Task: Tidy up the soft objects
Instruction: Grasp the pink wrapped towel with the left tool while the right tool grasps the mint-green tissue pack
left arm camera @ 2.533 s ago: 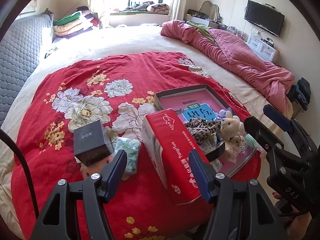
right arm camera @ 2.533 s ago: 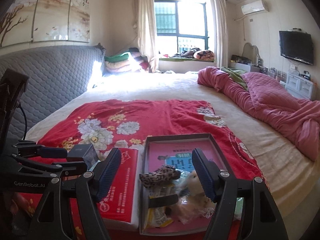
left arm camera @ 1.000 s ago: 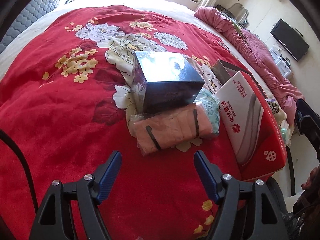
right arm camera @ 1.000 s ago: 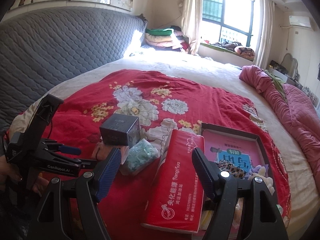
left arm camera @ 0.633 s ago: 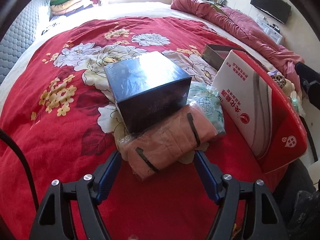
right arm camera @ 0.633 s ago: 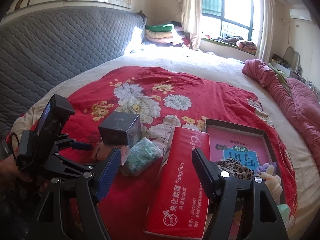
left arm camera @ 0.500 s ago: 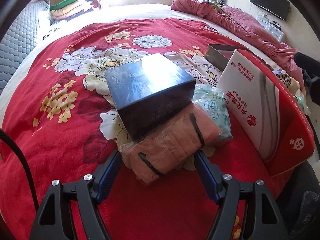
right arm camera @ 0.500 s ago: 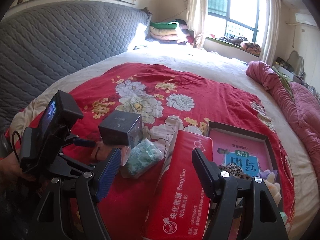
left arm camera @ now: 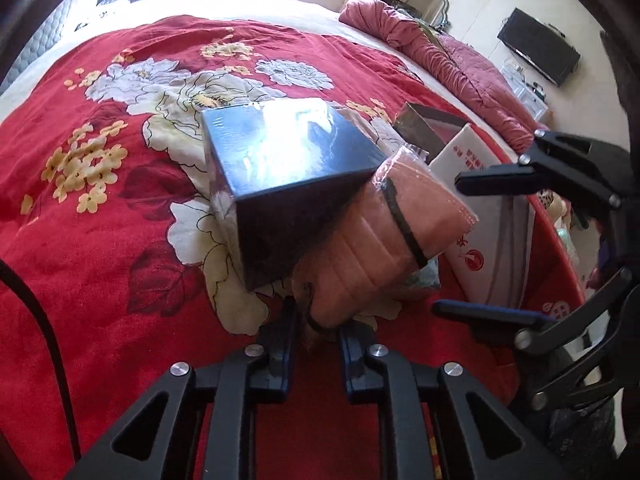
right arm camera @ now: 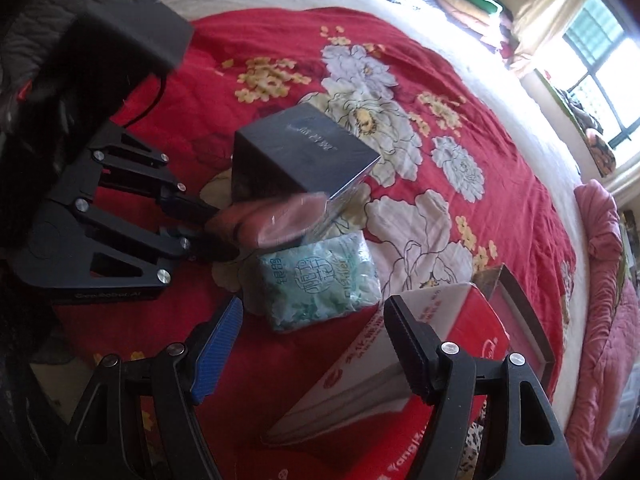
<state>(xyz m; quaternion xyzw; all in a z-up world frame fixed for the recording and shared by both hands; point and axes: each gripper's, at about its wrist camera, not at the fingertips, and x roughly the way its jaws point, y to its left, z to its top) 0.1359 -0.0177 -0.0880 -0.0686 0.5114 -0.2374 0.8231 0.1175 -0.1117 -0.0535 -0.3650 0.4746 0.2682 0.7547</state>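
Left wrist view: left gripper point(left arm camera: 316, 334) just clamped shut on the near end of the peach cloth packet point(left arm camera: 376, 236), jaws having closed within the last half second with the packet between them. Packet tipped up, far end wedged under the dark blue box point(left arm camera: 288, 156), which leaned on it. Both lay on the red floral blanket point(left arm camera: 100, 240). Just right of them, the red-and-white tissue carton point(left arm camera: 492, 232); behind it a corner of the grey tray point(left arm camera: 424, 128). Right gripper point(left arm camera: 480, 244) at the right edge, jaws apart, nothing between.

Right wrist view: right gripper point(right arm camera: 312, 328) wide open, holding nothing, above the mint-green tissue pack point(right arm camera: 320, 280) beside the carton point(right arm camera: 420, 348). Left gripper point(right arm camera: 216, 228) seen pinching the blurred packet point(right arm camera: 276, 220) below the box point(right arm camera: 304, 160).
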